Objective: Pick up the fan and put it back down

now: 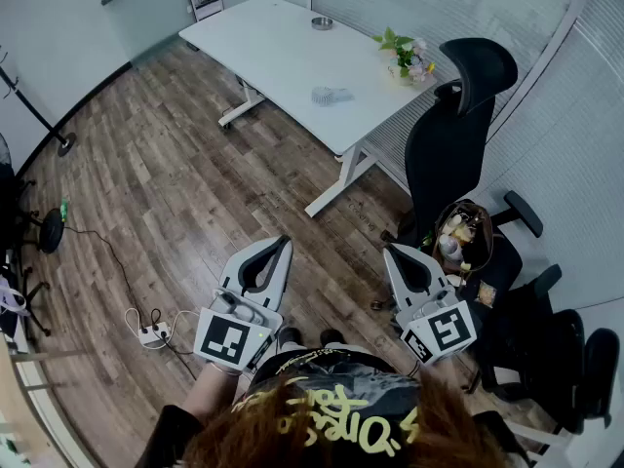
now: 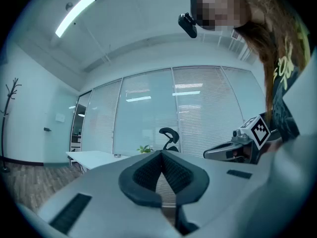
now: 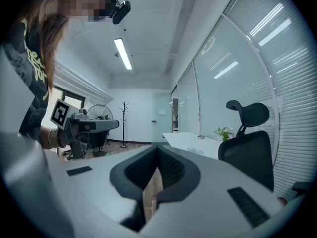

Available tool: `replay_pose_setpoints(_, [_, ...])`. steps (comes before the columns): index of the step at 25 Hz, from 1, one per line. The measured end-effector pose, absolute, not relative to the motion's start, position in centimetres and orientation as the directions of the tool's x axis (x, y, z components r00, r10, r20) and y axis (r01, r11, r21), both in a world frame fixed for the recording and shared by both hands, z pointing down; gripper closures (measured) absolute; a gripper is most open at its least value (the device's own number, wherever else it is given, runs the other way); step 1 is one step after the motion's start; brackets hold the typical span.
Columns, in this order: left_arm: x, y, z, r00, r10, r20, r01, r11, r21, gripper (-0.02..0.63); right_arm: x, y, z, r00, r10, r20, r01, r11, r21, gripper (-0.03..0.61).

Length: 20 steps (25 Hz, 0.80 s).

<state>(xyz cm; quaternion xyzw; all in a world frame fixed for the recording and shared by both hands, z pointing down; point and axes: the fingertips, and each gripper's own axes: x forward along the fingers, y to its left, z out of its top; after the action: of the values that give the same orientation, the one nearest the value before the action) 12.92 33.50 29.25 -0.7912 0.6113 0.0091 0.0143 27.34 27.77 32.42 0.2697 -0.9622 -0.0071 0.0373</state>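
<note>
A small pale fan (image 1: 331, 95) lies on the white desk (image 1: 283, 52) at the far side of the room, well away from both grippers. My left gripper (image 1: 285, 243) and my right gripper (image 1: 390, 250) are held close to the body, level, over the wooden floor. Both are shut, with nothing between their jaws. In the left gripper view the dark pads of the left gripper (image 2: 161, 155) meet, and the right gripper (image 2: 237, 150) shows beside it. In the right gripper view the right gripper (image 3: 157, 150) is closed too, with the left gripper (image 3: 84, 128) off to the side.
A black office chair (image 1: 458, 135) stands at the desk's near right corner, and an open bag (image 1: 463, 237) sits on a seat below it. Flowers (image 1: 408, 57) and a small round dish (image 1: 322, 22) are on the desk. A power strip (image 1: 151, 334) with its cable lies on the floor at left. A standing fan (image 3: 99, 114) and a coat rack (image 3: 124, 123) are by the far wall.
</note>
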Motion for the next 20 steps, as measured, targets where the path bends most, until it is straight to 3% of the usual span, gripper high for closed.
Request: replay_pose_setpoints(20, [13.91, 32.51, 28.70, 0.236, -0.970, -0.065, -0.971, -0.238, 0.033, 0.621, 28.20, 26.84, 32.59, -0.867, -0.494, 0.072, -0.492, 0.870, 0.035, 0.576])
